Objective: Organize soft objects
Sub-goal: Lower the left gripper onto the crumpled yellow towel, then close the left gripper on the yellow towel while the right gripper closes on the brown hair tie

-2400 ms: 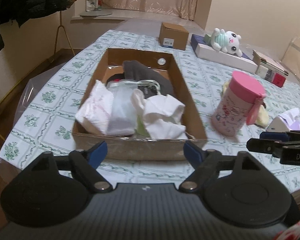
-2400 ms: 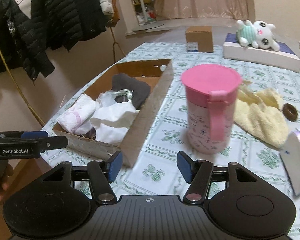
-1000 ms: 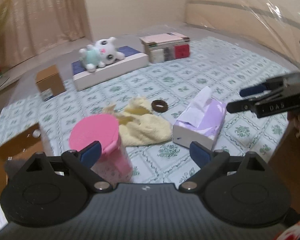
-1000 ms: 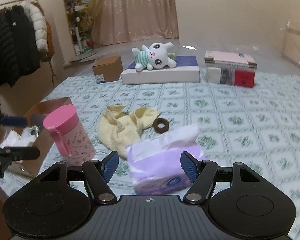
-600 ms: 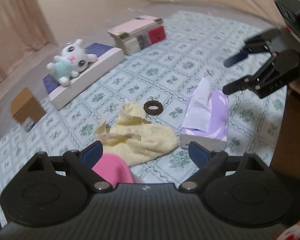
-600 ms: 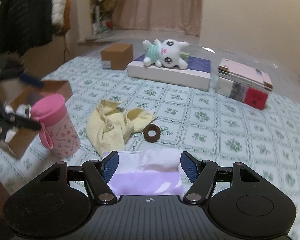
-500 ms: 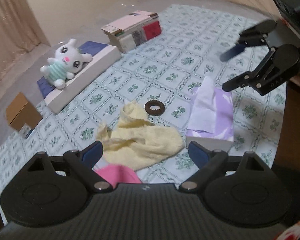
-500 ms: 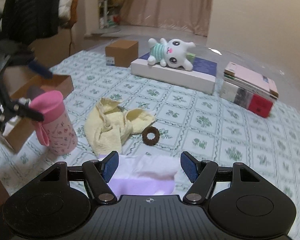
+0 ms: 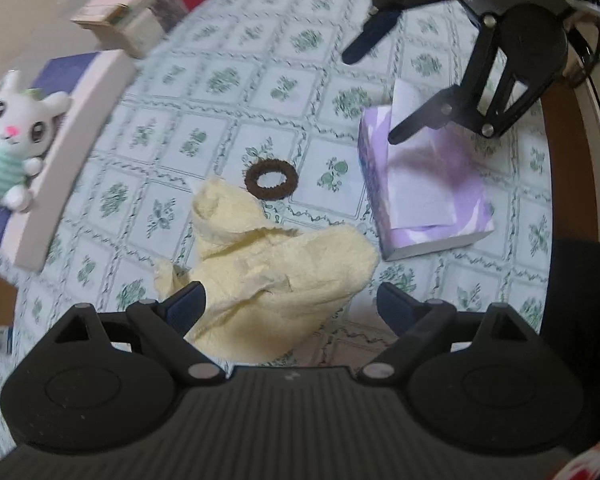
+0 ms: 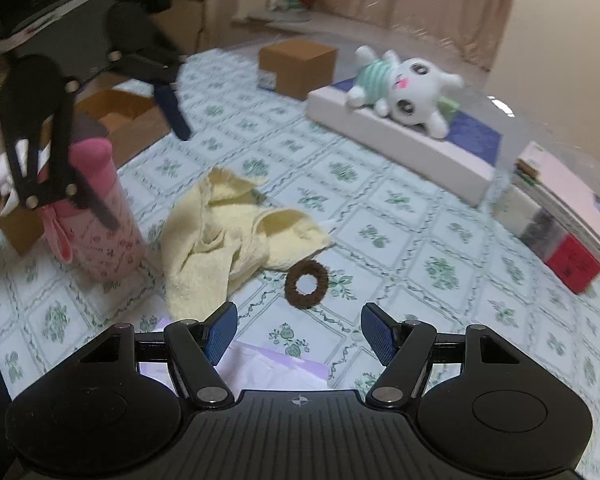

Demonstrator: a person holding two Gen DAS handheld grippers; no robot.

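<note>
A crumpled yellow towel [image 9: 276,264] [image 10: 220,232] lies on the patterned tablecloth. My left gripper [image 9: 290,300] [image 10: 146,174] hovers above it pointing steeply down, open, with nothing gripped. A brown hair tie [image 9: 271,179] [image 10: 305,279] lies just beyond the towel. My right gripper [image 10: 299,320] [image 9: 374,96] stands open over the purple tissue pack [image 9: 424,192] [image 10: 268,368], and the hair tie is just ahead of its fingertips. A white plush rabbit [image 9: 8,136] [image 10: 404,88] lies on a flat white box at the far side.
A pink lidded cup [image 10: 96,220] stands left of the towel, partly behind the left gripper. Behind the cup is an open cardboard box [image 10: 116,120] with cloths in it. A small brown carton [image 10: 296,64] and a stack of books [image 10: 560,224] [image 9: 148,12] sit further back.
Both views swung from the cardboard box over to the towel. The left gripper tipped down over the towel, and the pink cup left its view. The right gripper moved above the tissue pack.
</note>
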